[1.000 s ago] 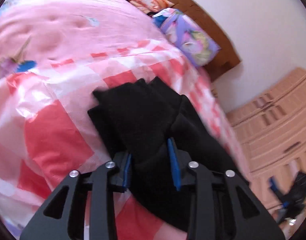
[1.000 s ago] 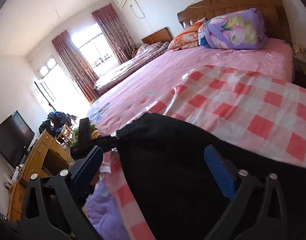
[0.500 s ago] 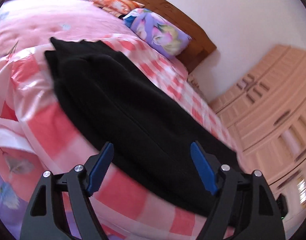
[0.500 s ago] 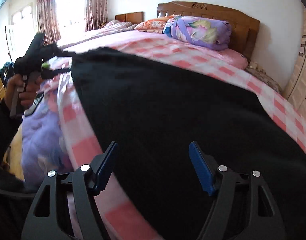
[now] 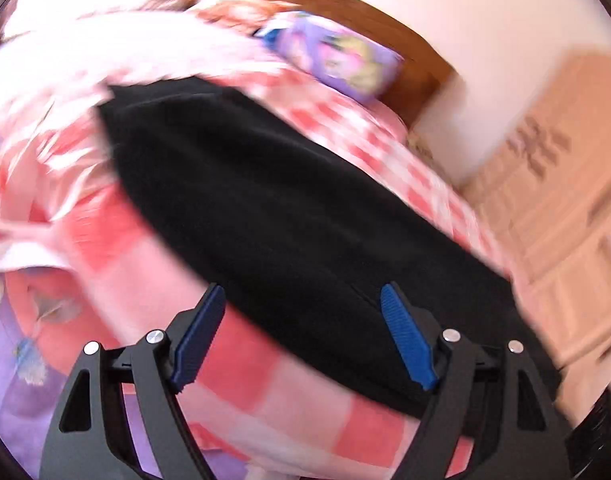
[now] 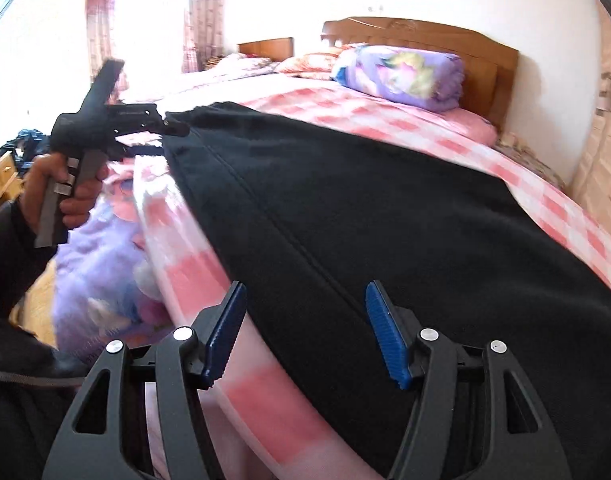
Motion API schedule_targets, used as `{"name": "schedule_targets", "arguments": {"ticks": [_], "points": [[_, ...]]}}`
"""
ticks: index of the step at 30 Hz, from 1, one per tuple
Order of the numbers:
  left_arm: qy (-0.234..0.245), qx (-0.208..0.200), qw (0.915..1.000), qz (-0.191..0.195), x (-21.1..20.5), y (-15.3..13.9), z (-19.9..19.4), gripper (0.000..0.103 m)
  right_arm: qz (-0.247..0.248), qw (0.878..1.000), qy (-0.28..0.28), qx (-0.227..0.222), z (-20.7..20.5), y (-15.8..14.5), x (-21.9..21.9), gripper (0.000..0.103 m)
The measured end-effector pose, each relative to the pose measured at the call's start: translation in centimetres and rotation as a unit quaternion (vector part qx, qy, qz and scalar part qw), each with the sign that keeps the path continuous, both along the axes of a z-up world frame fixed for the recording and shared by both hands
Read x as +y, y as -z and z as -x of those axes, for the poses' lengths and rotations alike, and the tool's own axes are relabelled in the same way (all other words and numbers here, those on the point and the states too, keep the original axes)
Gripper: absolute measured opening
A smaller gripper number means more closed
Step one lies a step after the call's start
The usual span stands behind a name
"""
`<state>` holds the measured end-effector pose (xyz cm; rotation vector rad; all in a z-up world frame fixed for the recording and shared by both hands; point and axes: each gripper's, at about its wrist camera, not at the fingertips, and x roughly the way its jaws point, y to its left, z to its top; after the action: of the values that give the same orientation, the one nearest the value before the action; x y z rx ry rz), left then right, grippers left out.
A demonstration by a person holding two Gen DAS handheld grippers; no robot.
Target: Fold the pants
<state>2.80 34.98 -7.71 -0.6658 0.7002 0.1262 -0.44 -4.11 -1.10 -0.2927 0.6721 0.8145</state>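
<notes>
Black pants lie spread flat along the pink checked bedcover. My left gripper is open, its blue pads wide apart above the pants' near edge and not touching the cloth. From the right wrist view the pants stretch away to that left gripper, which a hand holds at their far corner. My right gripper hovers over the pants' near edge by a long seam. Its jaws are closing with the cloth below and between them, and the pads are not pressing on it.
A purple floral bolster lies against the wooden headboard. A purple quilt hangs off the bed's left side. A pale wardrobe stands to the right, and bright curtained windows are at the back.
My left gripper let go of the bunched pants, opened wide and drew back along them. The pants now lie flat. My right gripper sank to their near edge and its jaws narrowed.
</notes>
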Motion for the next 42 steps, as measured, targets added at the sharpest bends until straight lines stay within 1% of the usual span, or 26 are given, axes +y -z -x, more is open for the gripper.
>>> {"name": "schedule_targets", "arguments": {"ticks": [1, 2, 4, 6, 7, 9, 12, 13, 14, 15, 17, 18, 19, 23, 25, 27, 30, 33, 34, 35, 36, 37, 38, 39, 41, 42], "points": [[-0.016, 0.001, 0.9996, 0.024, 1.5, 0.3, 0.4, 0.079, -0.002, 1.0, -0.029, -0.004, 0.0, -0.6, 2.0, 0.061], [-0.025, 0.002, 0.9991, 0.033, 2.4, 0.2, 0.7, 0.079, -0.003, 0.998, -0.055, -0.007, -0.3, -0.9, 3.6, 0.061], [-0.018, 0.005, 0.9992, 0.035, 3.6, -0.1, 0.7, 0.079, 0.003, 0.994, -0.107, -0.01, -1.1, -1.2, 7.9, 0.061], [-0.016, 0.001, 0.9991, 0.039, 4.4, -0.3, 0.1, 0.08, 0.009, 0.99, -0.144, 0.004, -2.5, -1.1, 11.6, 0.061], [-0.011, 0.0, 0.999, 0.044, 4.4, -0.5, -0.2, 0.08, 0.011, 0.986, -0.164, 0.015, -3.4, -0.8, 13.7, 0.058], [-0.002, -0.001, 0.9983, 0.059, 4.8, -0.5, -1.2, 0.08, 0.026, 0.982, -0.185, 0.037, -5.0, 0.0, 17.1, 0.051], [0.003, -0.001, 0.9978, 0.067, 5.1, -0.7, -2.1, 0.08, 0.061, 0.978, -0.195, 0.036, -6.2, 1.4, 19.9, 0.048], [0.002, 0.001, 0.9977, 0.067, 5.1, -0.7, -2.8, 0.08, 0.07, 0.978, -0.194, 0.037, -6.3, 1.8, 20.4, 0.044], [0.003, 0.006, 0.9976, 0.069, 5.3, -0.5, -3.1, 0.08, 0.08, 0.978, -0.19, 0.032, -6.4, 2.2, 20.7, 0.041], [0.004, 0.009, 0.9974, 0.071, 5.3, -0.3, -3.1, 0.08, 0.084, 0.979, -0.187, 0.022, -6.4, 2.2, 20.8, 0.037], [0.006, 0.012, 0.9972, 0.074, 5.4, 0.2, -3.1, 0.08, 0.09, 0.979, -0.184, 0.01, -6.0, 2.3, 20.8, 0.032], [0.008, 0.012, 0.997, 0.076, 5.4, 0.4, -3.0, 0.08, 0.091, 0.979, -0.181, 0.002, -5.9, 2.3, 20.7, 0.022], [0.01, 0.01, 0.997, 0.077, 5.5, 0.6, -2.4, 0.08, 0.078, 0.98, -0.182, 0.001, -5.8, 2.0, 20.5, 0.008], [0.012, -0.012, 0.9972, 0.073, 5.0, -0.3, -1.0, 0.08, 0.023, 0.984, -0.174, 0.026, -6.8, 0.5, 19.2, 0.008], [0.024, -0.019, 0.9973, 0.067, 4.2, -1.1, -0.7, 0.08, 0.021, 0.984, -0.176, 0.028, -6.8, 0.4, 19.0, 0.008], [0.043, -0.004, 0.996, 0.078, 3.4, -1.0, -1.5, 0.079, 0.022, 0.983, -0.179, 0.031, -6.6, 0.5, 19.1, 0.008], [0.05, 0.023, 0.9965, 0.063, 2.0, -0.8, -2.7, 0.079, 0.02, 0.983, -0.179, 0.026, -6.3, 0.3, 19.0, 0.008], [0.044, 0.046, 0.9946, 0.082, 1.7, 0.2, -4.1, 0.079, 0.012, 0.984, -0.178, 0.023, -6.4, -0.3, 18.6, 0.008], [0.041, 0.043, 0.9946, 0.085, 1.8, 0.4, -4.4, 0.076, 0.011, 0.984, -0.178, 0.022, -6.4, -0.5, 18.5, 0.008], [0.032, 0.038, 0.995, 0.086, 2.0, 0.4, -4.5, 0.069, 0.01, 0.984, -0.178, 0.021, -6.4, -0.6, 18.5, 0.008], [0.012, 0.036, 0.996, 0.08, 2.4, 0.4, -4.5, 0.034, 0.012, 0.984, -0.178, 0.02, -6.4, -0.6, 18.5, 0.008], [-0.004, 0.037, 0.9963, 0.077, 2.8, 0.5, -4.5, 0.009, 0.016, 0.984, -0.179, 0.018, -6.2, -0.4, 18.6, 0.008], [-0.011, 0.028, 0.9949, 0.096, 3.2, 0.7, -4.2, 0.009, 0.021, 0.983, -0.18, 0.016, -6.1, -0.2, 18.7, 0.008], [-0.017, 0.025, 0.9947, 0.099, 3.3, 0.7, -3.8, 0.008, 0.025, 0.983, -0.182, 0.014, -5.8, 0.1, 18.8, 0.008], [-0.029, 0.032, 0.9972, 0.061, 2.5, 0.5, -3.1, 0.008, 0.037, 0.981, -0.191, 0.021, -5.1, 1.1, 19.1, 0.008], [-0.034, 0.04, 0.9974, 0.051, 2.2, 0.7, -2.9, 0.008, 0.054, 0.98, -0.192, 0.021, -4.8, 1.8, 19.5, 0.01]]}}
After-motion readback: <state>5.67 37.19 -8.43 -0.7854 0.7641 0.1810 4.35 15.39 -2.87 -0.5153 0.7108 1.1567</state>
